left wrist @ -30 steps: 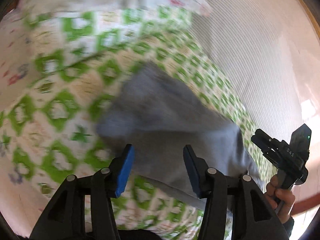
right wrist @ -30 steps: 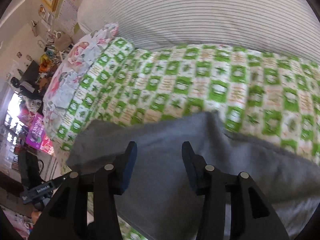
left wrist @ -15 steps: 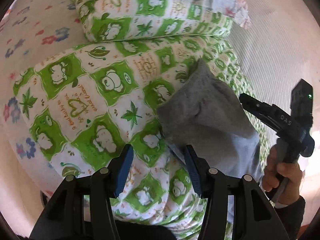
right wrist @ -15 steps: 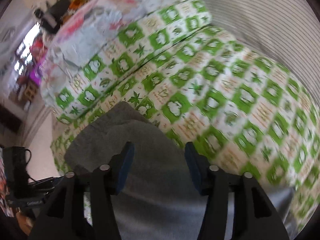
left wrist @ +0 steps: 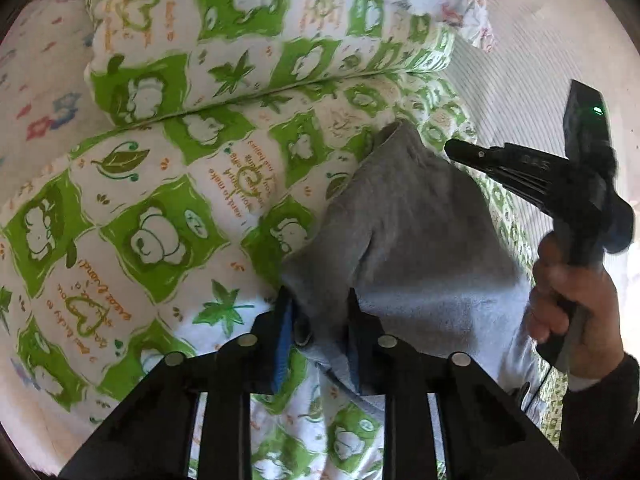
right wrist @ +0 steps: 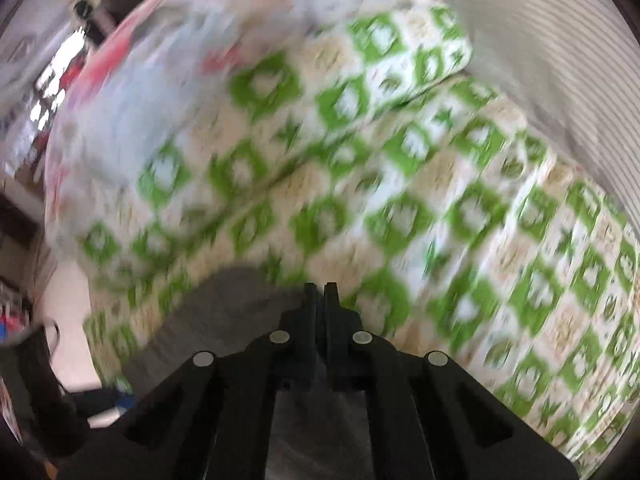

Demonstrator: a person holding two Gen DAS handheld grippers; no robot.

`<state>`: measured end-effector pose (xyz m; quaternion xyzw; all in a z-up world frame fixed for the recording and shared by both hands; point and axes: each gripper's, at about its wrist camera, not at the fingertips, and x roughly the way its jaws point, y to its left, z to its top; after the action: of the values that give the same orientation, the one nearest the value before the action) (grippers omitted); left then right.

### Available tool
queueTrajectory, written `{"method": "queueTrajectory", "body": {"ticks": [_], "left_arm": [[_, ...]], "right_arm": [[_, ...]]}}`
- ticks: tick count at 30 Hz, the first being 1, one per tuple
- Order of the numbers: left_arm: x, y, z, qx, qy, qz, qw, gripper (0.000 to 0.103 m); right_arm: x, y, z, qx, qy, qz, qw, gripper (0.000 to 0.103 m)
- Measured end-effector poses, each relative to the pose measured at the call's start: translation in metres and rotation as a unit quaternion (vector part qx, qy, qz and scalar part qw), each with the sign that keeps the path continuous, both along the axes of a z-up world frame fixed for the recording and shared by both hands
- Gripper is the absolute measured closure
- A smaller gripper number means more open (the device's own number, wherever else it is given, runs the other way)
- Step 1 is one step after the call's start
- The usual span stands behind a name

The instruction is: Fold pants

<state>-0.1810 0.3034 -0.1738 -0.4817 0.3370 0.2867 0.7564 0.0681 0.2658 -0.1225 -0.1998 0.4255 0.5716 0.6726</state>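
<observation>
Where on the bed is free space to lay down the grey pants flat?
Free: the green patterned quilt left of the grey pants, below the folded quilt roll. Crowded: the right side, where the left gripper and right gripper meet the pants near the striped sheet.

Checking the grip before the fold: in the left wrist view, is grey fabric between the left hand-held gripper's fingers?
Yes, a bunched edge of the grey pants sits pinched between the blue-padded fingers of the left hand-held gripper.

You see soft, matt grey fleece pants on a printed green-and-white cotton quilt, matt black plastic gripper arms with dull metal rivets, and a ribbed striped sheet.
</observation>
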Motion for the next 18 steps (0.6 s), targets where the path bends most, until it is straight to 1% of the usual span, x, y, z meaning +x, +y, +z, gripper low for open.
{"method": "queueTrajectory", "body": {"ticks": [2, 4, 5, 6, 7, 8, 9, 10, 11, 12, 13, 16, 17, 18], "left_arm": [[-0.005, -0.002, 0.000, -0.002, -0.007, -0.004, 1.0000, 0.081], [-0.013, -0.003, 0.002, -0.016, -0.016, -0.006, 0.9997, 0.078], [-0.021, -0.003, 0.004, -0.029, -0.029, -0.003, 0.9991, 0.072], [-0.028, -0.004, 0.005, -0.039, -0.039, 0.001, 0.9985, 0.068], [-0.035, -0.004, 0.007, -0.042, -0.042, 0.010, 0.9982, 0.057], [-0.038, -0.004, 0.008, -0.043, -0.040, 0.017, 0.9981, 0.049], [-0.043, -0.003, 0.009, -0.047, -0.048, 0.024, 0.9975, 0.049], [-0.045, -0.003, 0.009, -0.052, -0.056, 0.025, 0.9967, 0.046], [-0.045, -0.003, 0.009, -0.053, -0.055, 0.026, 0.9967, 0.041], [-0.044, -0.003, 0.007, -0.054, -0.049, 0.030, 0.9969, 0.040], [-0.043, -0.003, 0.005, -0.059, -0.047, 0.031, 0.9967, 0.039], [-0.035, -0.001, 0.000, -0.064, -0.046, 0.033, 0.9963, 0.037], [-0.033, 0.000, 0.000, -0.062, -0.044, 0.035, 0.9965, 0.037], [-0.030, 0.002, 0.000, -0.062, -0.041, 0.038, 0.9965, 0.037]], "right_arm": [[0.006, 0.009, -0.014, -0.028, -0.014, -0.017, 0.999, 0.103], [0.009, 0.012, -0.031, -0.049, -0.004, -0.014, 0.999, 0.103], [0.009, 0.010, -0.036, -0.051, 0.019, -0.004, 0.998, 0.103], [0.008, 0.007, -0.035, -0.047, 0.030, 0.000, 0.998, 0.102], [0.007, 0.004, -0.033, -0.043, 0.035, 0.002, 0.998, 0.102], [0.006, 0.001, -0.026, -0.035, 0.047, 0.010, 0.998, 0.100], [0.006, -0.001, -0.022, -0.032, 0.055, 0.017, 0.998, 0.095], [0.005, -0.002, -0.016, -0.028, 0.061, 0.030, 0.997, 0.082], [0.004, 0.000, -0.009, -0.027, 0.061, 0.045, 0.997, 0.071], [0.002, 0.001, -0.005, -0.026, 0.061, 0.056, 0.996, 0.043], [0.000, 0.003, -0.002, -0.024, 0.058, 0.066, 0.996, 0.028], [-0.012, 0.021, 0.003, -0.029, 0.056, 0.100, 0.993, 0.028], [-0.015, 0.027, 0.000, -0.037, 0.064, 0.118, 0.990, 0.028], [-0.018, 0.032, -0.002, -0.043, 0.062, 0.124, 0.989, 0.028]]}}
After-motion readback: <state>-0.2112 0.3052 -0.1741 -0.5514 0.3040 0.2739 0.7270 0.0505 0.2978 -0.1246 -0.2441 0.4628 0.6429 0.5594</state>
